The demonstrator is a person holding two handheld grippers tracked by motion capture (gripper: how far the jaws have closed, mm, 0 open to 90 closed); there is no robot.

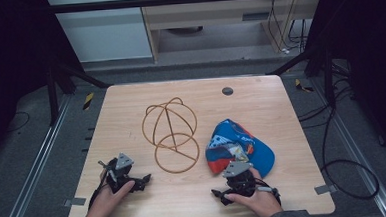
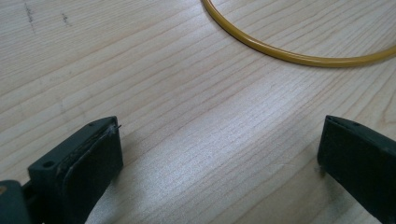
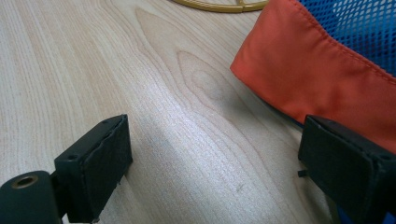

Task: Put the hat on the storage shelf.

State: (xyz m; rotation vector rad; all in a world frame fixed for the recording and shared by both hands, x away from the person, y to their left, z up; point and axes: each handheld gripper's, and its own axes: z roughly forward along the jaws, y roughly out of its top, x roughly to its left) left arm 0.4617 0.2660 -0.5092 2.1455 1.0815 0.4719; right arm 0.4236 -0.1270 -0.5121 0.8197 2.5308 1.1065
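Observation:
A yellow wire hat frame (image 1: 172, 124) lies at the middle of the wooden table (image 1: 126, 107). Right of it sits a blue cap (image 1: 238, 147) with orange trim. My left gripper (image 1: 142, 182) rests near the front left edge, held by a hand, jaws open and empty. In the left gripper view (image 2: 219, 158) a curve of the wire frame (image 2: 289, 57) lies ahead of the jaws. My right gripper (image 1: 218, 196) sits just in front of the cap, open. In the right gripper view (image 3: 215, 163) the cap's orange edge (image 3: 317, 70) lies beside the right jaw, apart from the pads.
A small grey round plug (image 1: 227, 91) sits in the table's far side. Metal rails (image 1: 33, 162) run along both sides of the table, and cables (image 1: 349, 175) lie on the floor at the right. Bare wood stretches between the two grippers.

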